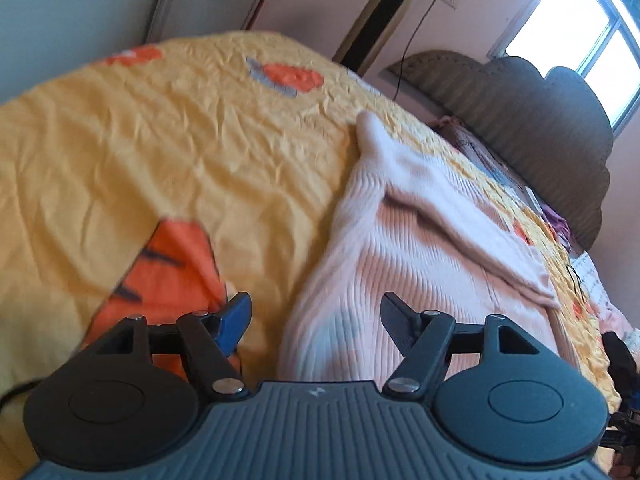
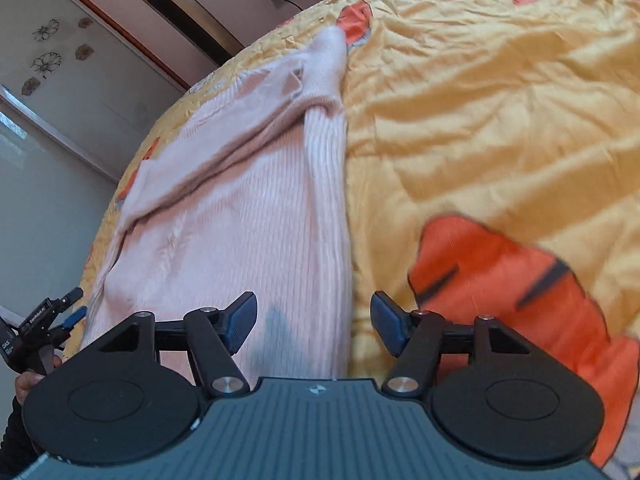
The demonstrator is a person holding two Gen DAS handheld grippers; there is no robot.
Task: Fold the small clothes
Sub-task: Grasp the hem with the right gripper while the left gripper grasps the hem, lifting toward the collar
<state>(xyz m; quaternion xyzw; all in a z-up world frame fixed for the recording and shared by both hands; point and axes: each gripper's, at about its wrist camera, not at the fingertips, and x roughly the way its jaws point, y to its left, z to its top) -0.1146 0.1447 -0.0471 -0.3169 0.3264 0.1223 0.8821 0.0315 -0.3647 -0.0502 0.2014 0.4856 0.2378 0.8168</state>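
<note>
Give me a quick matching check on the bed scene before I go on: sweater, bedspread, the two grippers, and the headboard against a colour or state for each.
Things:
1. sweater
2. bedspread
3. headboard
4. left gripper and right gripper

States:
A. grey, with a scalloped top
B. jaws apart, nothing between them
C. pale pink, ribbed, one sleeve laid across the body
D. yellow, wrinkled, with orange patches

Pairs: 1-C, 2-D, 3-A, 4-B

Left gripper [image 1: 316, 320] and right gripper [image 2: 313, 320] both tilt downward, jaws apart and gripping nothing.
</note>
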